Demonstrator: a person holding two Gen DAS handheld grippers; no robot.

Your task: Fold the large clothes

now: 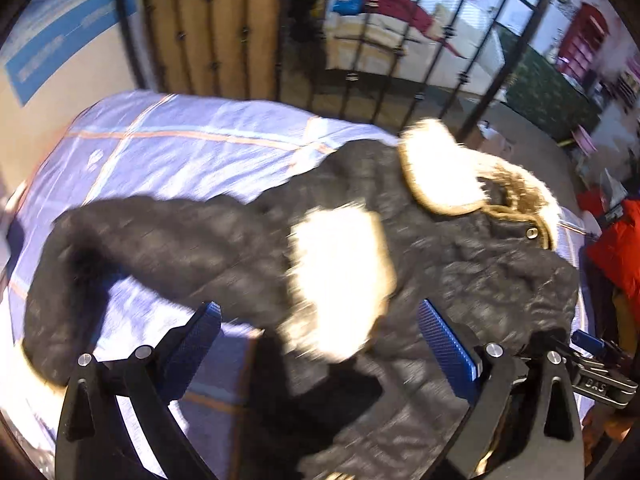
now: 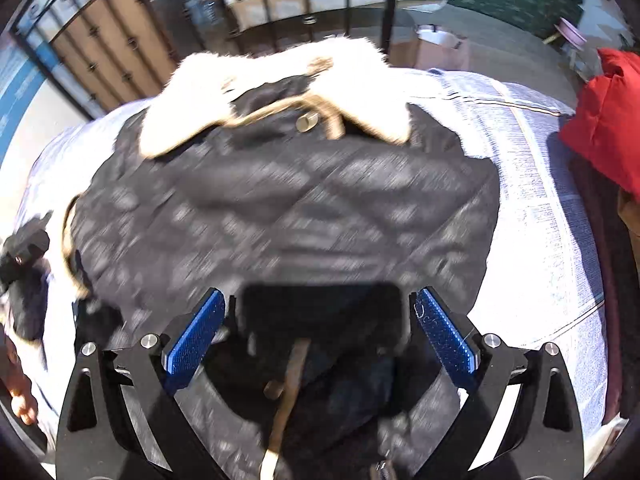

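Note:
A black quilted coat with a pale fur hood trim lies on a bed with a light blue checked sheet. One sleeve with a fur cuff lies folded across the body. My left gripper is open above the coat, nothing between its blue pads. In the right wrist view the coat fills the middle, fur hood at the far end. My right gripper is open over the coat's near part, empty.
A red garment lies at the bed's right edge and also shows in the left wrist view. A black metal frame and wooden panels stand behind the bed. The other gripper shows at the right.

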